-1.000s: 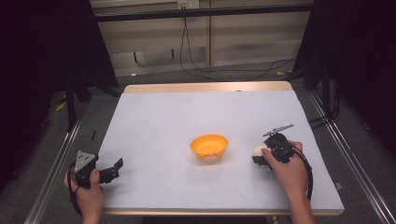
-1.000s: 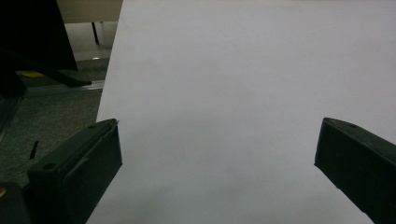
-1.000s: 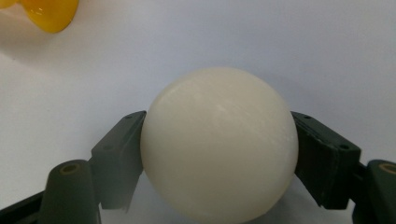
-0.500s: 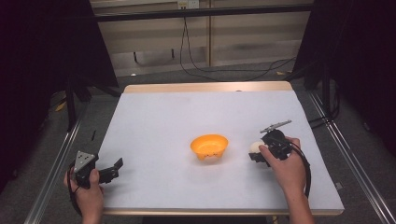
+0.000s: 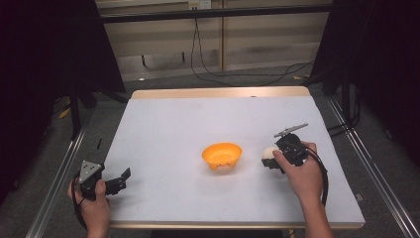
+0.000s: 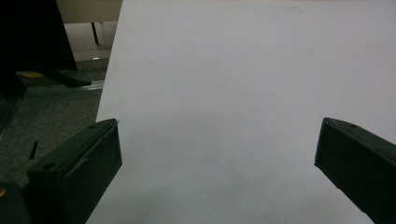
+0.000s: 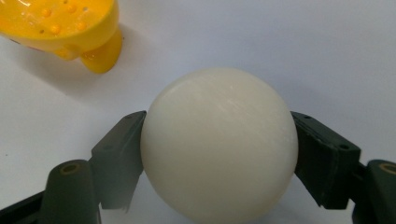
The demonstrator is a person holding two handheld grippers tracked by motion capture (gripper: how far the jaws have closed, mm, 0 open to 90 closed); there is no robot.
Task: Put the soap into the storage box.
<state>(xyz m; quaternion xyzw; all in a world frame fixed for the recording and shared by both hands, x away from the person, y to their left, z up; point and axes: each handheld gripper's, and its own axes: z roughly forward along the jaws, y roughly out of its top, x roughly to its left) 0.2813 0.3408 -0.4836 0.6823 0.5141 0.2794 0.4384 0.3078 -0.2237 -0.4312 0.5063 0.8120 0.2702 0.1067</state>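
An orange bowl (image 5: pixel 222 155) with holes in its floor sits near the middle of the white table (image 5: pixel 198 124); its edge shows at the top left of the right gripper view, orange bowl (image 7: pixel 70 28). Just right of it, my right gripper (image 5: pixel 271 159) is shut on a white ball (image 5: pixel 268 154), both jaws pressed against the ball (image 7: pixel 219 144). Near the table's front left corner my left gripper (image 5: pixel 119 182) stands open, with bare table between its fingers (image 6: pixel 79 168).
The table's left edge (image 6: pixel 109 88) drops to a grey floor with a metal rail (image 5: pixel 59 173). A black cable trails from the right gripper along the person's wrist (image 5: pixel 324 178). Dark stands and cables lie behind the table.
The right gripper has shifted left toward the bowl and closed around the white ball. The left gripper has stayed where it was.
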